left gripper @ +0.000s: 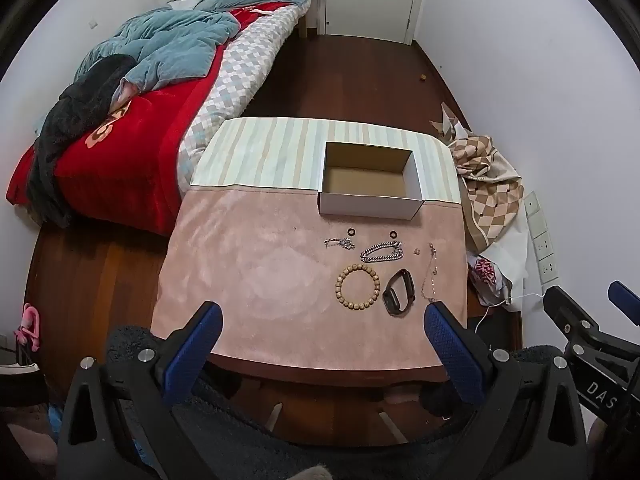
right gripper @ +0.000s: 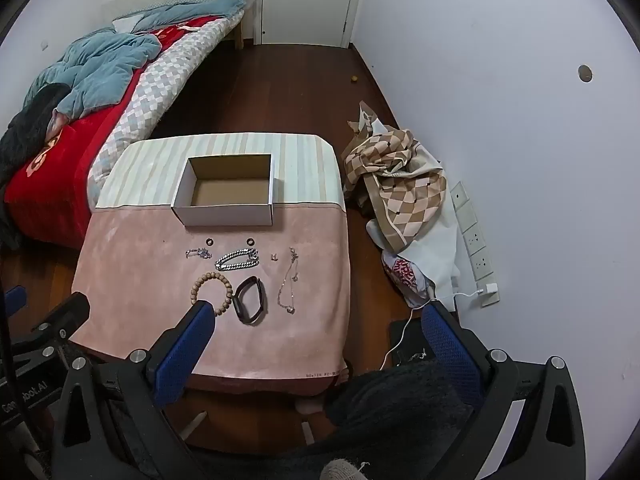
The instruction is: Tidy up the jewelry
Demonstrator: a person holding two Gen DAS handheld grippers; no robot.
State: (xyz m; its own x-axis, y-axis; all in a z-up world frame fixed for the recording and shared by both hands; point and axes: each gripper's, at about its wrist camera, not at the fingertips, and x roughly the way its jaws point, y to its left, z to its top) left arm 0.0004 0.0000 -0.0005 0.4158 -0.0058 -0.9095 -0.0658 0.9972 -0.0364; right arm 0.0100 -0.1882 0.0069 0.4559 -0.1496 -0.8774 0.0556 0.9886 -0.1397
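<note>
An open, empty white cardboard box (left gripper: 370,204) (right gripper: 224,216) stands mid-table. In front of it on the pink cloth lie two small black rings (left gripper: 351,232) (right gripper: 209,242), a thin silver chain (left gripper: 340,243) (right gripper: 199,254), a thick silver chain bracelet (left gripper: 381,251) (right gripper: 237,259), a wooden bead bracelet (left gripper: 357,287) (right gripper: 214,293), a black wristband (left gripper: 399,297) (right gripper: 250,299), small earrings (left gripper: 417,251) (right gripper: 274,257) and a thin rose-gold necklace (left gripper: 431,272) (right gripper: 289,284). My left gripper (left gripper: 323,324) is open and empty above the table's near edge. My right gripper (right gripper: 318,322) is open and empty, held high near the table's right front corner.
The table (left gripper: 240,280) has a pink cloth in front and a striped cloth (left gripper: 260,156) behind. A bed (left gripper: 120,140) stands to the left. A checkered cloth pile (right gripper: 400,192) and wall sockets with a white cable (right gripper: 476,248) lie to the right.
</note>
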